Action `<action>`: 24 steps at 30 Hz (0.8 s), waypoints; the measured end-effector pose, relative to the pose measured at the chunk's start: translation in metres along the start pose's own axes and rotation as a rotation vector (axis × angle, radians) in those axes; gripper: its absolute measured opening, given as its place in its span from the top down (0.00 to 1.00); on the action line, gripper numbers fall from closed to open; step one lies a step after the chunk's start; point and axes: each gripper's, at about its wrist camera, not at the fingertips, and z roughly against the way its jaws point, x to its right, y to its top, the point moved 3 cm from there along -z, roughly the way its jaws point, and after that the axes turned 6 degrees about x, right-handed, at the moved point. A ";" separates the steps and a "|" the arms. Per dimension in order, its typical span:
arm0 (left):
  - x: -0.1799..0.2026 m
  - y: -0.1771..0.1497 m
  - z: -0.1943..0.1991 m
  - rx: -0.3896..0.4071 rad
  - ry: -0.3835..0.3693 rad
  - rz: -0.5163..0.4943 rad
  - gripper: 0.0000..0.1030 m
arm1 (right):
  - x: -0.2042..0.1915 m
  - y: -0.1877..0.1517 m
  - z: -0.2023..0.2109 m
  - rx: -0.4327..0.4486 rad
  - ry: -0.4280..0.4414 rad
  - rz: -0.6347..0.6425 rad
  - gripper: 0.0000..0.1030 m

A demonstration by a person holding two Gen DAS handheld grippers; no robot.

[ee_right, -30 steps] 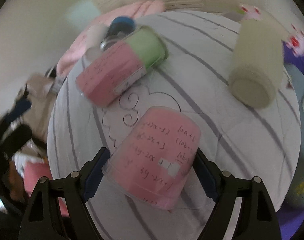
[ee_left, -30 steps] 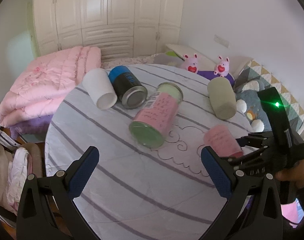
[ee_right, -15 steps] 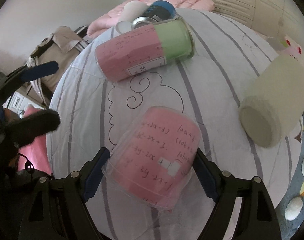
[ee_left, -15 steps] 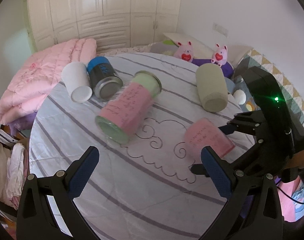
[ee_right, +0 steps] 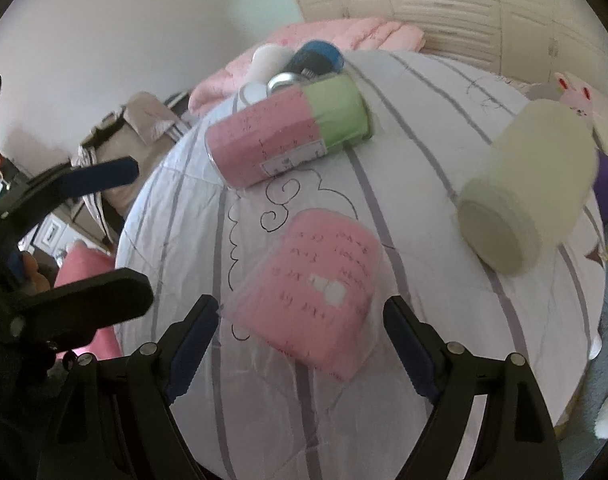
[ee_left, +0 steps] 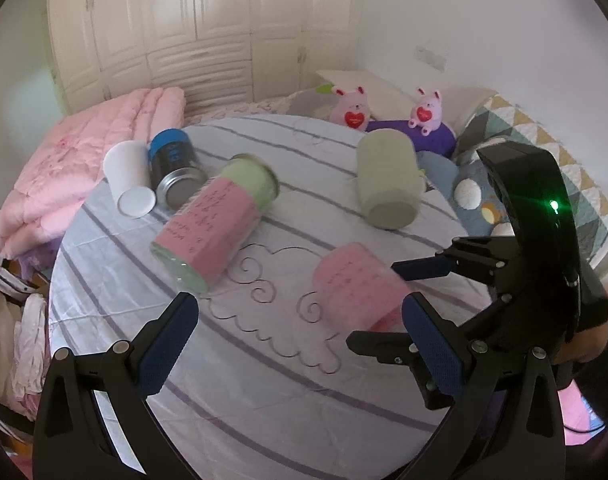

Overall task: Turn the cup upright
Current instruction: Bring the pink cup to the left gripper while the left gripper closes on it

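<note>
A clear cup with a pink handwritten paper liner (ee_right: 318, 292) lies on the round table's striped cloth (ee_right: 404, 360); it also shows in the left wrist view (ee_left: 354, 290). My right gripper (ee_right: 299, 346) is open, its blue-padded fingers either side of the cup's near end, with gaps showing. In the left wrist view the right gripper's fingers (ee_left: 424, 270) flank the cup from the right. My left gripper (ee_left: 299, 352) is open and empty above the table's near part.
Other items lie on their sides: a pink-and-green cup (ee_left: 215, 226), a pale green cup (ee_left: 388, 184), a white cup (ee_left: 129, 180), a blue-and-black can (ee_left: 175, 166). A pink quilt (ee_left: 83, 156) and plush toys (ee_left: 388, 114) lie beyond the table.
My right gripper has opened and let go of the pink cup, which now lies on the cloth, a little farther from the camera. The left gripper's view has shifted slightly.
</note>
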 end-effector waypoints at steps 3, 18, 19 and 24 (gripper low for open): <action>0.012 0.000 0.003 0.019 -0.001 0.011 0.00 | 0.000 -0.010 0.015 0.041 -0.029 -0.014 0.17; 0.041 -0.025 -0.015 0.081 0.123 0.271 0.00 | 0.016 -0.050 0.066 0.173 -0.361 0.059 0.17; 0.042 -0.028 -0.018 0.083 0.128 0.292 0.00 | 0.018 -0.052 0.065 0.171 -0.360 0.054 0.17; 0.046 -0.037 -0.032 0.065 0.178 0.325 0.00 | 0.023 -0.060 0.069 0.184 -0.403 0.057 0.17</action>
